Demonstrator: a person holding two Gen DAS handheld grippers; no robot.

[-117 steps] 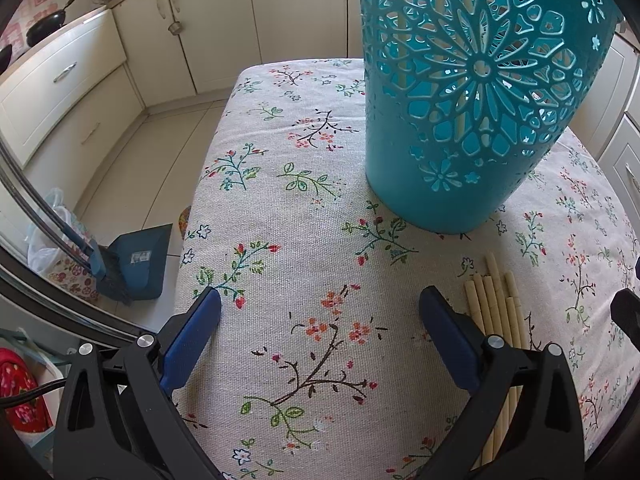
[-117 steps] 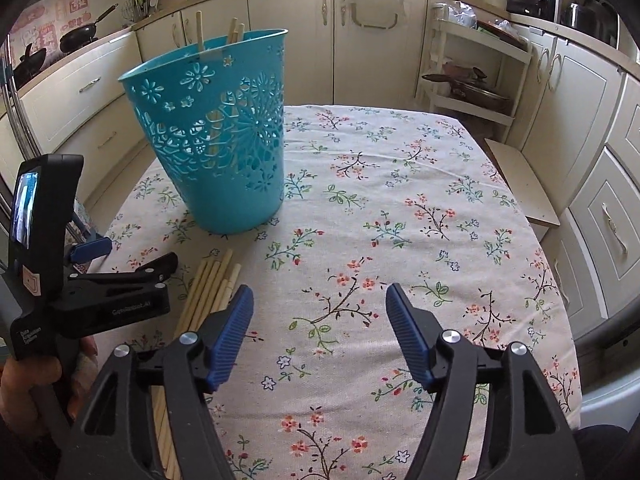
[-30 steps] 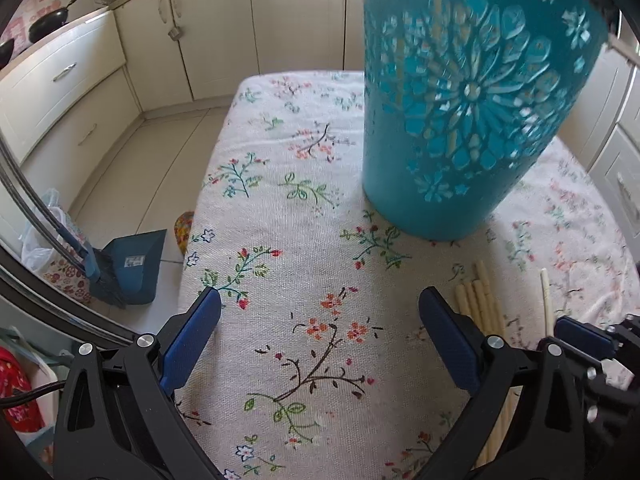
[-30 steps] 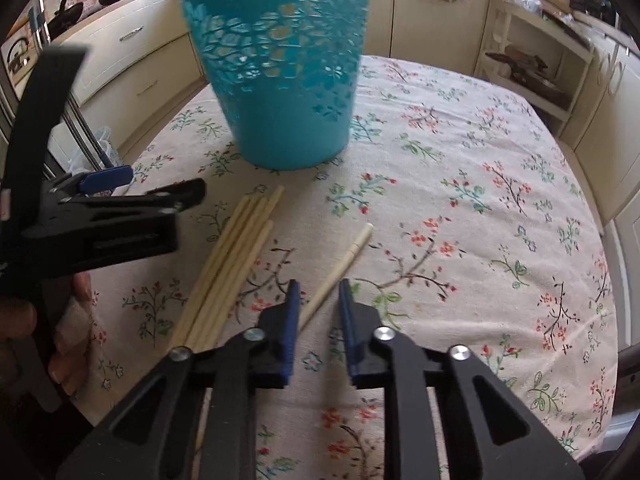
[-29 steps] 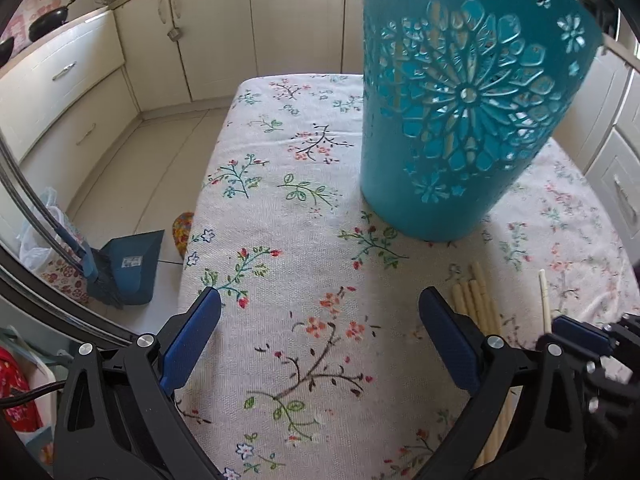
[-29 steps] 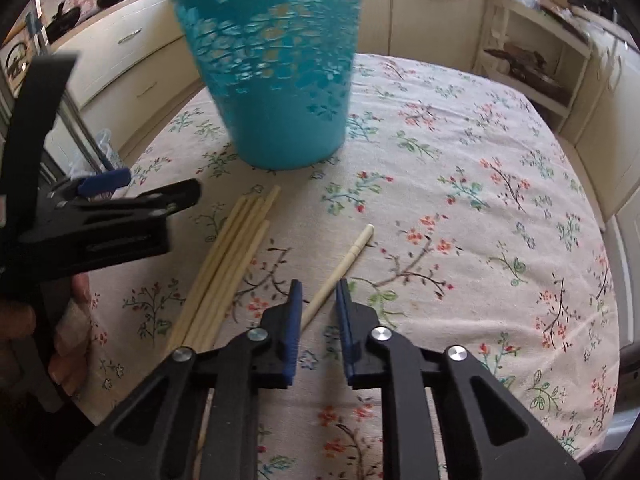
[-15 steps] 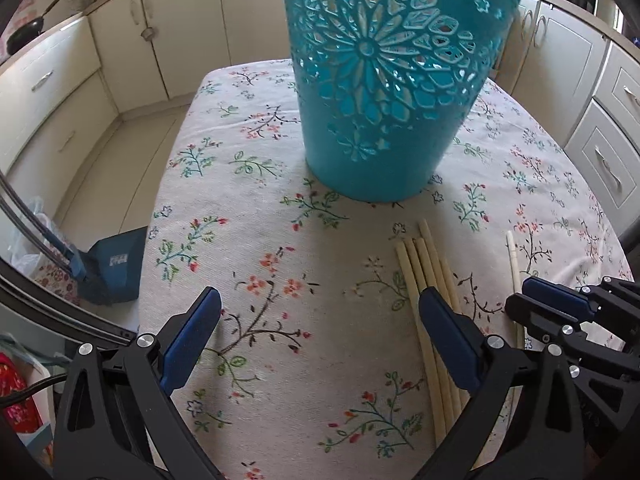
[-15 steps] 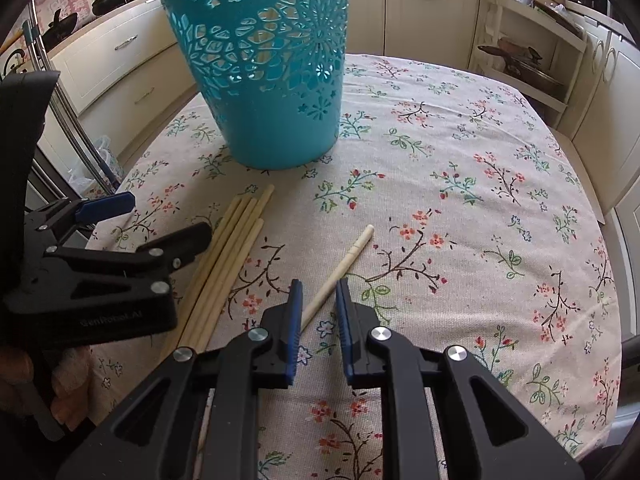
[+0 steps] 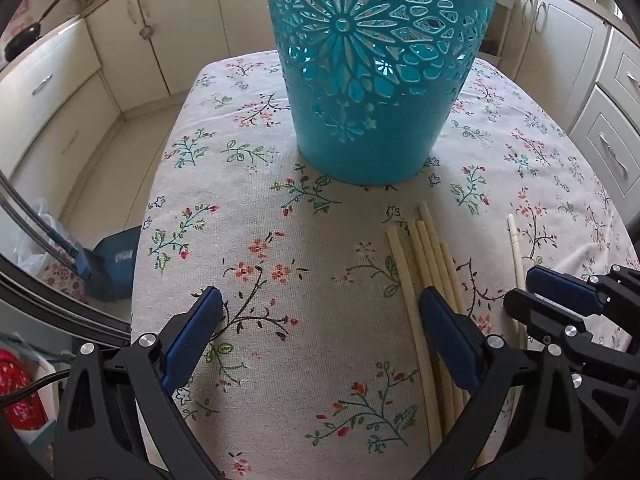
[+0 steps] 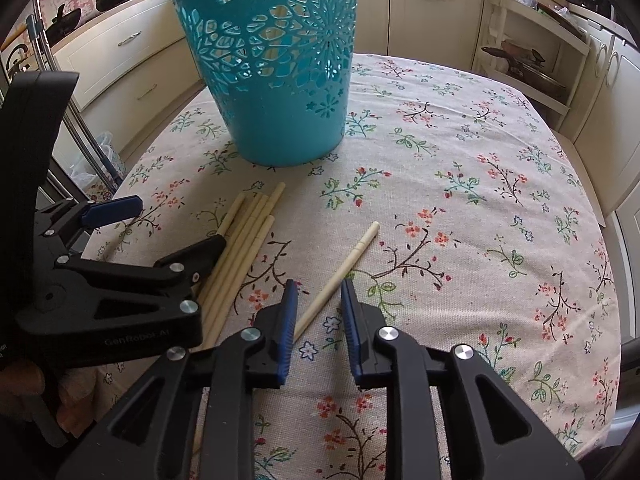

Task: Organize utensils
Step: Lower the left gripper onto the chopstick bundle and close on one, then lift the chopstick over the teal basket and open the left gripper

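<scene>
A teal cut-out basket (image 9: 380, 80) (image 10: 280, 80) stands upright on the flowered tablecloth (image 10: 480, 240), with sticks showing through its holes. A bundle of several pale chopsticks (image 9: 424, 264) (image 10: 248, 236) lies in front of it. One single chopstick (image 9: 516, 252) (image 10: 356, 252) lies apart to the right. My right gripper (image 10: 318, 292) (image 9: 520, 288) straddles its near end; the jaws are opening and the pads stand just clear of the stick. My left gripper (image 9: 320, 300) (image 10: 178, 222) is wide open and holds nothing, its right finger over the bundle.
A blue dustpan (image 9: 116, 256) stands on the floor past the table's left edge. Cream cabinets (image 9: 132, 40) ring the room, and an open shelf rack (image 10: 532, 60) with pans stands at the back right. A person's hand (image 10: 28, 380) holds the left gripper's handle.
The left wrist view has swung right, so the basket and the bundle now sit nearer its middle. The right jaws have parted slightly around the single chopstick, which still lies on the cloth.
</scene>
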